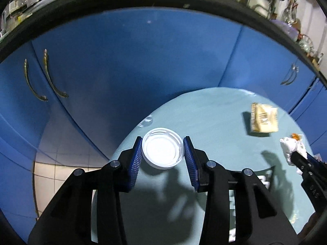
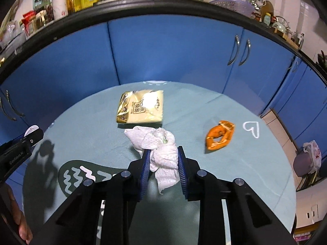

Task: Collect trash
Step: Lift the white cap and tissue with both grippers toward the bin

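A round white plastic lid (image 1: 162,148) sits between the blue pads of my left gripper (image 1: 162,140), which is shut on its rim and holds it just above the teal tablecloth (image 1: 214,122), near the table's left edge. My right gripper (image 2: 162,150) is shut on a crumpled white paper towel (image 2: 161,143), whose loose end hangs between the fingers. Beyond the towel lies a gold foil packet (image 2: 141,108). An orange wrapper (image 2: 219,137) lies to its right. In the right wrist view the left gripper (image 2: 30,136) shows at the left edge.
Blue cabinet doors (image 2: 163,51) with metal handles curve around the round table under a dark countertop edge (image 2: 163,8) crowded with jars. Tiled floor (image 1: 61,163) lies left of the table. A grey bin with a white bag (image 2: 308,157) stands at the right.
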`<state>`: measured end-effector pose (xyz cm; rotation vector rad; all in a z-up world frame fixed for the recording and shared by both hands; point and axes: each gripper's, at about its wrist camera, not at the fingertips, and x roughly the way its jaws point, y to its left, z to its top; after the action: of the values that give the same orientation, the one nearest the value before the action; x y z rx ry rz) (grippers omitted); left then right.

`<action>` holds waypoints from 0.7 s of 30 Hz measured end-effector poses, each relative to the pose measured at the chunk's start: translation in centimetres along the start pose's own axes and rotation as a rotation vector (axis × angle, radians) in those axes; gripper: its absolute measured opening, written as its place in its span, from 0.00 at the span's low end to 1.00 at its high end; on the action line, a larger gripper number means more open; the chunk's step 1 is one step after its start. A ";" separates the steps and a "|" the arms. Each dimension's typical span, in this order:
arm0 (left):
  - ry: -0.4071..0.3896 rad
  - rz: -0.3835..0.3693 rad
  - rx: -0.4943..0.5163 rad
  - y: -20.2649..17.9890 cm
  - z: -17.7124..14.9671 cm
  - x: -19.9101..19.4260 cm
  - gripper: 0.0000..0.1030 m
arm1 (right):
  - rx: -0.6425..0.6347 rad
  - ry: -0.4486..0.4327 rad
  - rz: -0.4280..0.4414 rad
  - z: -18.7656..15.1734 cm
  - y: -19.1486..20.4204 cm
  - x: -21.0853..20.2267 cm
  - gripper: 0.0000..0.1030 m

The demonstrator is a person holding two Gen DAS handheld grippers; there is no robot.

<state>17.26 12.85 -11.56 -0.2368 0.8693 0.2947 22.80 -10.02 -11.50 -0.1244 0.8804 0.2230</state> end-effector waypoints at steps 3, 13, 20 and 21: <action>-0.025 -0.022 0.010 -0.9 0.1 -1.6 0.40 | 0.007 -0.024 -0.004 -0.2 -0.7 -1.6 0.25; -0.076 -0.059 0.066 -5.1 -0.3 -5.0 0.40 | 0.056 -0.085 -0.020 -1.2 -3.8 -6.1 0.25; -0.117 -0.080 0.103 -7.8 -0.8 -7.5 0.40 | 0.103 -0.132 -0.032 -2.1 -6.5 -9.3 0.25; -0.122 -0.083 0.109 -8.2 -0.8 -8.0 0.40 | 0.110 -0.139 -0.034 -2.3 -7.0 -9.8 0.25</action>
<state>14.66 3.69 -5.20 -0.1513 0.7504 0.1824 16.74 -18.65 -5.24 -0.0212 0.7495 0.1491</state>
